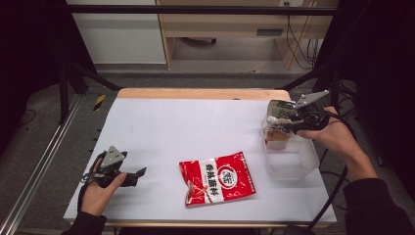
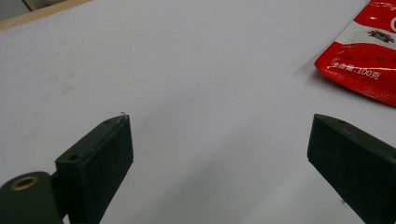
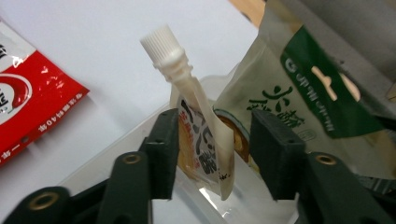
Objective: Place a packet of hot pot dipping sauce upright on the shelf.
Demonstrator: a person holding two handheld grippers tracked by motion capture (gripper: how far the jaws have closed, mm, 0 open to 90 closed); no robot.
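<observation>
A: Where is the right tool (image 3: pixel 215 149)?

B: Over the clear plastic tub (image 1: pixel 293 164) at the worktop's (image 1: pixel 195 122) right edge. Its jaws sit on either side of a cream spouted pouch with a white ribbed cap (image 3: pixel 198 116), slightly apart; whether they pinch it I cannot tell. A beige and green packet (image 3: pixel 299 88) stands just behind.

A: And the left tool (image 2: pixel 219 154)?

B: Jaws wide apart, nothing between them, low over the white worktop's left side. The flat red and white sachet (image 1: pixel 217 178) lies near the front centre.
</observation>
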